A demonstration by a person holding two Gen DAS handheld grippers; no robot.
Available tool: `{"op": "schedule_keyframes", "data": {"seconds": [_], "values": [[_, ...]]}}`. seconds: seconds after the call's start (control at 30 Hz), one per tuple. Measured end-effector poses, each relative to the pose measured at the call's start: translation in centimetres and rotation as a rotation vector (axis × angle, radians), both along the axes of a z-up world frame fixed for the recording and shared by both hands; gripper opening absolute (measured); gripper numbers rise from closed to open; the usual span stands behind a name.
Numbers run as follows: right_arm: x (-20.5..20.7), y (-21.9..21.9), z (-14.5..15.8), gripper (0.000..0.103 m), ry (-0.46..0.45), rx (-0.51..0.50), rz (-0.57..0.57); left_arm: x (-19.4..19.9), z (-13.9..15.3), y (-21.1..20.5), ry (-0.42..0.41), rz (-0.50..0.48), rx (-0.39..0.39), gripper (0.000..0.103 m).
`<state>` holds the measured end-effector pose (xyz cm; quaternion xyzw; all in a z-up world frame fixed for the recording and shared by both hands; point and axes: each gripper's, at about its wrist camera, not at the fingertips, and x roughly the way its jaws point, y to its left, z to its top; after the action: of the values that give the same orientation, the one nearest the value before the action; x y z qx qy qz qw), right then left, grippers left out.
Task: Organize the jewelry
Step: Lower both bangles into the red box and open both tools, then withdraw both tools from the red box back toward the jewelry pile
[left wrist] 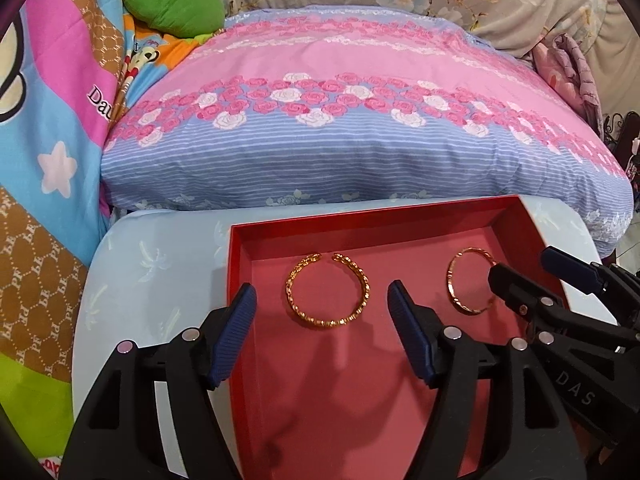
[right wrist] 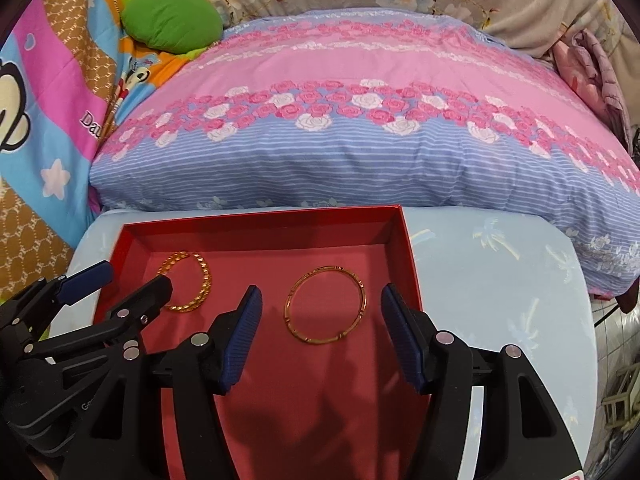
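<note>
Our left tool (left wrist: 320,308) hangs over the red box (left wrist: 404,210) with its blue pads spread wide, and the open gold cuff (left wrist: 328,291) lies flat on the box floor between them, touched by neither pad. Our right tool (right wrist: 320,308) stands the same way just beside it, pads wide apart around the closed gold bangle (right wrist: 325,305), which also lies flat and free on the floor. The two pieces rest side by side in the far half of the box, apart from each other, the cuff to the left and the bangle to the right. The box sits on a pale blue tabletop (right wrist: 500,272) printed with palm trees. Behind it lies a big pillow (left wrist: 340,120) in pink and blue with rose bands. To the left are a cartoon blanket (left wrist: 52,152) and a green cushion (left wrist: 172,0).
</note>
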<state>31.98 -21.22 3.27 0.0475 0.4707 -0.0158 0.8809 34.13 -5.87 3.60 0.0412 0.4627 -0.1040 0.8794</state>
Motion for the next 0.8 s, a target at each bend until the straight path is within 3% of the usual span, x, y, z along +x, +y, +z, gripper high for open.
{"op": "schedule_keyframes", "data": {"seconds": [0.23,0.43,0.8], "values": [[-5.7,0.8,3.5,0.06,-0.063,0.02,0.016,-5.4,3.7,0.8,-0.073,-0.017,0.006,0.065],[-11.7,1.4,4.9,0.064,-0.098,0.027,0.019,-10.6,5.0,1.5,-0.108,-0.035,0.019,0.066],[-22.0,2.7,3.3,0.064,-0.082,0.021,0.016,-19.5,2.9,2.8,-0.067,-0.043,-0.015,0.068]]}}
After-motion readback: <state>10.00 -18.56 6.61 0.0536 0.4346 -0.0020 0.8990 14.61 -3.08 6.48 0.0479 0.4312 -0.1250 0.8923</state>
